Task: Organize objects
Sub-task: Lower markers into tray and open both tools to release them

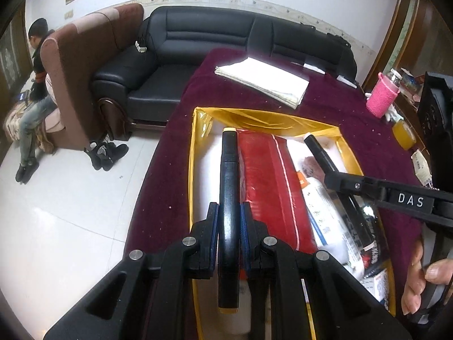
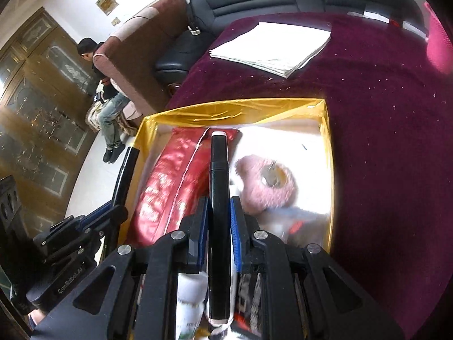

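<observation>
My left gripper (image 1: 229, 209) is shut on a black marker (image 1: 228, 170) with pale yellow ends, held over the left part of a gold-lined open box (image 1: 254, 116). Inside lie a red foil packet (image 1: 269, 175) and a white pack (image 1: 325, 218). From the right, my right gripper (image 1: 339, 182) reaches in with a second black marker (image 1: 318, 150). In the right wrist view this gripper (image 2: 219, 201) is shut on its white-ended marker (image 2: 218, 164) above the box (image 2: 232, 110), between the red packet (image 2: 170, 181) and a pink fluffy item (image 2: 266, 184). The left gripper (image 2: 113, 209) is at the box's left wall.
The box sits on a maroon-covered table (image 1: 354, 130). Beyond it lie a folded newspaper (image 1: 263, 80), a bottle in a pink sleeve (image 1: 382, 96) and an orange jar (image 1: 403, 134). A black sofa (image 1: 198, 42), a brown armchair (image 1: 85, 70) and a seated person (image 1: 34, 85) are behind.
</observation>
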